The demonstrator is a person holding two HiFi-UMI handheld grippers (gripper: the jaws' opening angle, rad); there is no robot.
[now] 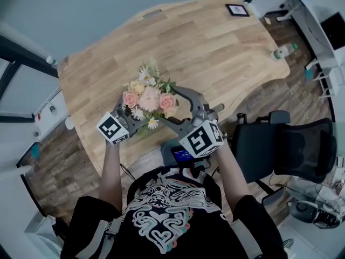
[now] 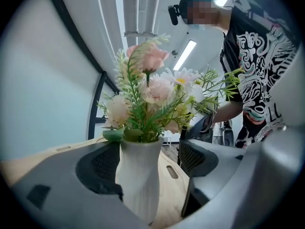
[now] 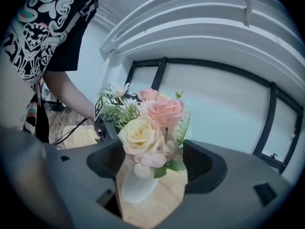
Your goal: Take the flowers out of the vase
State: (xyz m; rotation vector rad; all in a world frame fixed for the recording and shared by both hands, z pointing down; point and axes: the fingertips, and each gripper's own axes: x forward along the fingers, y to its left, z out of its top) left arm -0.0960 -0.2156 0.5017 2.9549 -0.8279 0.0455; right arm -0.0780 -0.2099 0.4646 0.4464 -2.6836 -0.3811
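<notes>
A bouquet of pink, cream and white flowers [image 1: 148, 96] stands in a white ribbed vase [image 2: 139, 175] near the front edge of the wooden table [image 1: 205, 42]. In the head view the blooms hide the vase. My left gripper [image 1: 132, 117] comes in from the left and is open, with the vase between its jaws, close to the left pad and a gap on the right. My right gripper [image 1: 175, 106] comes from the right, also open. In the right gripper view the flowers [image 3: 147, 128] and vase [image 3: 136, 185] sit between its spread jaws, touching neither pad.
A small framed picture [image 1: 237, 9] lies at the table's far end and a bottle [image 1: 283, 51] near its right edge. A black office chair [image 1: 285, 144] stands to the right. A device with a blue screen [image 1: 183, 154] hangs by the person's chest.
</notes>
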